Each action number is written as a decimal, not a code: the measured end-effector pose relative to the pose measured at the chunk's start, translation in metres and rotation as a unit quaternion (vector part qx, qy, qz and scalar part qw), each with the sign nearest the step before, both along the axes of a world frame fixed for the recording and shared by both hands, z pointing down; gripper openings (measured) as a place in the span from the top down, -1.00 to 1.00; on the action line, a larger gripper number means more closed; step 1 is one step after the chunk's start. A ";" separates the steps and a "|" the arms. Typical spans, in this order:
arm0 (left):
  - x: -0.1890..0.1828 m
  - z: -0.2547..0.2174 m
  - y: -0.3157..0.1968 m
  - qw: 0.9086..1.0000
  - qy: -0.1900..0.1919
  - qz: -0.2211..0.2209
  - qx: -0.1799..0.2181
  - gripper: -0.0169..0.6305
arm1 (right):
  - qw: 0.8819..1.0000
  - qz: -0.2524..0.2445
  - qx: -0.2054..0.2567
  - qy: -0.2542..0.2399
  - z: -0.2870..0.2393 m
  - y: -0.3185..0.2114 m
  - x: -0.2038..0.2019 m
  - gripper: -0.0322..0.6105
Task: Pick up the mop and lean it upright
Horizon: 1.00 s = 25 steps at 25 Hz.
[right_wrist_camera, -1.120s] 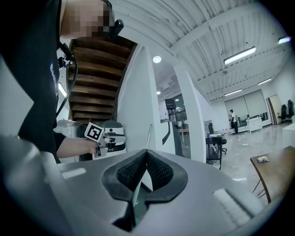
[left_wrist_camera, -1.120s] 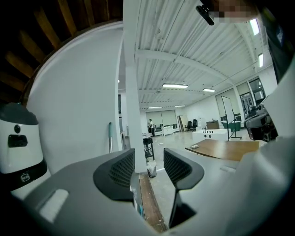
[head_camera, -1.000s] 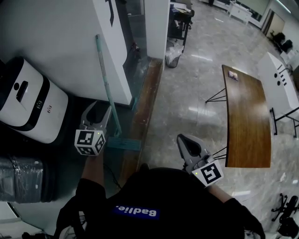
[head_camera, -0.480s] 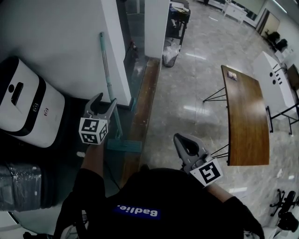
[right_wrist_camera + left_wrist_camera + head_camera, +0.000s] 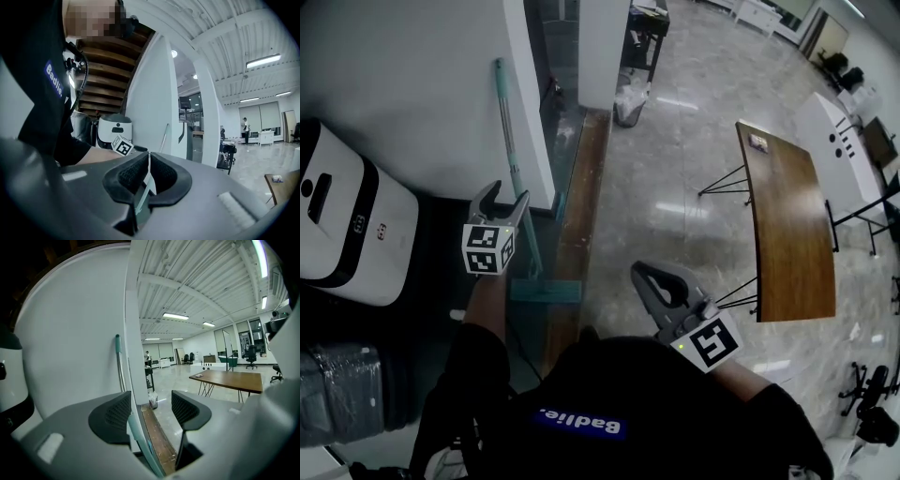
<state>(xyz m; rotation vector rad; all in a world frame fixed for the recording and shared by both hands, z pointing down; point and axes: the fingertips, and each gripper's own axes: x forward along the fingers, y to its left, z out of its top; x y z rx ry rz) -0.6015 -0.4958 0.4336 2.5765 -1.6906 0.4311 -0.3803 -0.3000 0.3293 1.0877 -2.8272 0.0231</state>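
The mop's teal handle [image 5: 508,141] stands upright against the white pillar [image 5: 441,84], with its flat teal head [image 5: 546,291] on the floor. My left gripper [image 5: 506,195] is around the lower handle and its jaws are opening. In the left gripper view the handle [image 5: 121,366] runs up between the pads [image 5: 112,416], close to the left one, which does not press on it. My right gripper [image 5: 642,274] hovers low at the right, shut with nothing in it. The right gripper view shows its jaws [image 5: 148,176] closed together and the mop handle [image 5: 164,136] far off.
A white appliance [image 5: 337,225] stands left of the pillar, with a wrapped grey bundle [image 5: 337,403] below it. A wooden sill [image 5: 572,234] runs along the glass wall. A wooden table [image 5: 783,225] and a white table [image 5: 853,141] stand to the right on the tiled floor.
The left jaws have spread apart around the mop handle, letting go of it. The mop stays leaning on the pillar. The right gripper has drifted slightly left.
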 end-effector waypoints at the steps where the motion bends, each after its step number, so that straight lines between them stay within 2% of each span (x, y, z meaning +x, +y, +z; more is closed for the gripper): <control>1: -0.002 0.006 -0.004 1.000 -0.001 -0.001 -0.005 0.07 | 1.000 0.000 -0.001 0.002 0.001 0.000 -0.003 0.84; 6: -0.011 0.031 -0.030 1.000 -0.014 0.006 -0.025 0.07 | 1.000 0.017 -0.013 0.010 0.012 -0.005 -0.006 0.84; 11: -0.016 0.045 -0.053 0.999 -0.020 0.006 -0.042 0.05 | 0.998 0.053 -0.038 0.011 0.023 -0.007 0.010 0.84; 25: -0.031 0.095 -0.103 0.995 -0.041 -0.012 -0.087 0.04 | 0.992 0.109 -0.057 0.025 0.037 -0.018 0.042 0.83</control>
